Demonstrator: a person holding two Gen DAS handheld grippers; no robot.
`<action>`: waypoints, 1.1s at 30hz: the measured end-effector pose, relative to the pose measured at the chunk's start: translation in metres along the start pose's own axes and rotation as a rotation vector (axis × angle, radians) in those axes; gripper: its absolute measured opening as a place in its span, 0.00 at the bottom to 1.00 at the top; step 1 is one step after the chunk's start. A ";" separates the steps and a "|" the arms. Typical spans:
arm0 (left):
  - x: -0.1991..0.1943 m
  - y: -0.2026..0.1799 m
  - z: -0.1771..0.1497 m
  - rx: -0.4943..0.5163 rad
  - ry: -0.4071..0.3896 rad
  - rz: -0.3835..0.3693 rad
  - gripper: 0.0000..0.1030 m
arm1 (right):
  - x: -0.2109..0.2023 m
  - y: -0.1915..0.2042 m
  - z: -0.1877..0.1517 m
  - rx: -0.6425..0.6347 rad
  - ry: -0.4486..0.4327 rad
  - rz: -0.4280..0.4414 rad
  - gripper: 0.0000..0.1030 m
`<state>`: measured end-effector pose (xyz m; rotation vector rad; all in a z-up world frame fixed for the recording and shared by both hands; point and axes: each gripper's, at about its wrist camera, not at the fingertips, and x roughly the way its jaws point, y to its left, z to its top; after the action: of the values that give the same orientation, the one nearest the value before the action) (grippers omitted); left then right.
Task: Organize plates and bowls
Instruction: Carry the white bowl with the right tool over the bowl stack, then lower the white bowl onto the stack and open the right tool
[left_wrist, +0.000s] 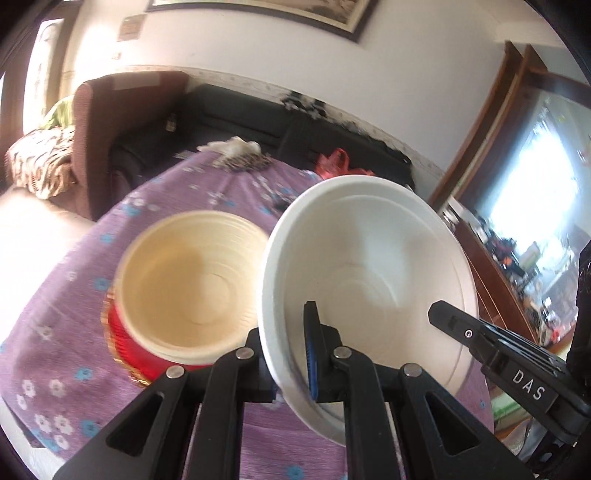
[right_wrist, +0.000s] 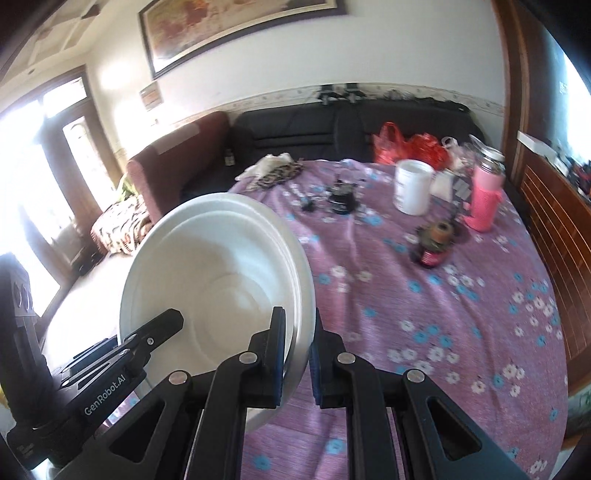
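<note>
My left gripper (left_wrist: 290, 354) is shut on the left rim of a white bowl (left_wrist: 369, 258), held tilted above the table. My right gripper (right_wrist: 299, 350) is shut on the opposite rim of the same white bowl (right_wrist: 218, 273). Each gripper shows in the other's view: the right one in the left wrist view (left_wrist: 491, 343), the left one in the right wrist view (right_wrist: 122, 350). To the left, a cream bowl (left_wrist: 188, 273) sits nested in a red bowl (left_wrist: 129, 343) on the purple flowered tablecloth (left_wrist: 66, 314).
On the far side of the table stand a white jar (right_wrist: 412, 188), a pink bottle (right_wrist: 485, 199), a small dark jar (right_wrist: 434, 242) and a black object (right_wrist: 341, 197). Red plastic bags (right_wrist: 406, 146) lie on a black sofa (right_wrist: 295, 133) behind. A wooden cabinet (right_wrist: 546, 206) stands on the right.
</note>
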<state>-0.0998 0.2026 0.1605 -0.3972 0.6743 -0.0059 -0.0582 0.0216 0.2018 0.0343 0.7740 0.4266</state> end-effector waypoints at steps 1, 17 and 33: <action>-0.003 0.005 0.002 -0.009 -0.006 0.006 0.10 | 0.003 0.009 0.003 -0.012 0.002 0.007 0.12; -0.015 0.096 0.027 -0.145 -0.026 0.129 0.10 | 0.066 0.088 0.032 -0.098 0.104 0.109 0.13; 0.012 0.113 0.021 -0.140 0.011 0.204 0.10 | 0.109 0.095 0.028 -0.119 0.184 0.086 0.13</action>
<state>-0.0913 0.3133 0.1269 -0.4614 0.7259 0.2336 -0.0040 0.1536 0.1663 -0.0843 0.9292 0.5625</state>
